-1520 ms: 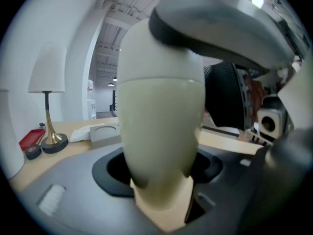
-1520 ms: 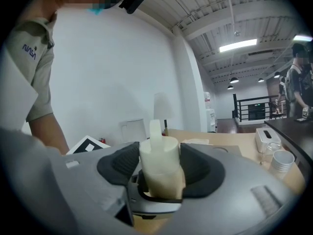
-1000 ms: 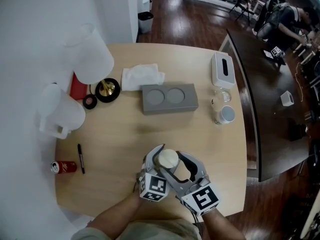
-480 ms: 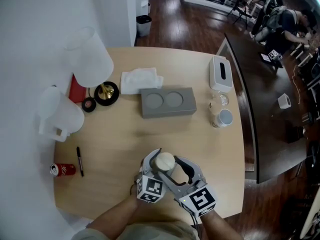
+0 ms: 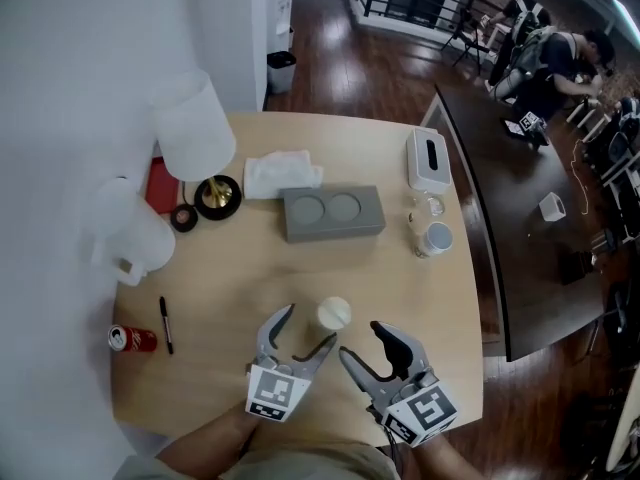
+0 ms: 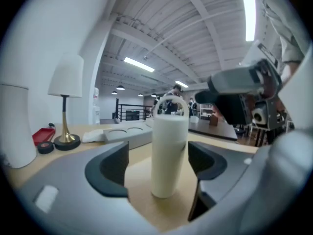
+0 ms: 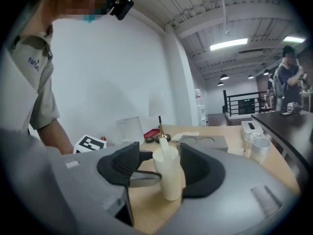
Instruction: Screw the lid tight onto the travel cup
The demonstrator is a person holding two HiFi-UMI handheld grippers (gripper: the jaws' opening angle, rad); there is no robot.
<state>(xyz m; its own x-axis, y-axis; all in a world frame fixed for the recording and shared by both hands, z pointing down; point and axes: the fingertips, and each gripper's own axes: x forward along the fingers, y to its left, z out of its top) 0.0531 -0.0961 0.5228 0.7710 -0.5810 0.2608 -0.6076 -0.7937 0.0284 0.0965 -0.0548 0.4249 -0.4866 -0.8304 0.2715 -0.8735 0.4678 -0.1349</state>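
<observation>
Near wooden table (image 5: 220,268) edge: cream lidded travel cup (image 5: 334,314), upright.
Left gripper (image 5: 311,323): jaws just opened, nothing between.
Right gripper (image 5: 360,340): spread, empty.
Handling: likely light, rigid, slick; grip mid-body.

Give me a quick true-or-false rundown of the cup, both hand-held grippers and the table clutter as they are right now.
1. The cup stands upright on the table with its lid on. True.
2. The left hand-held gripper is clamped on the cup. False: its jaws have just been opening, and the pads stand clear of the cup, which sits ahead of them.
3. The right hand-held gripper is open and holds nothing. True.
4. The tissue box sits at the table's left edge. False: it is near the right edge.
5. The soda can lies on its side near the pen. True.
</observation>
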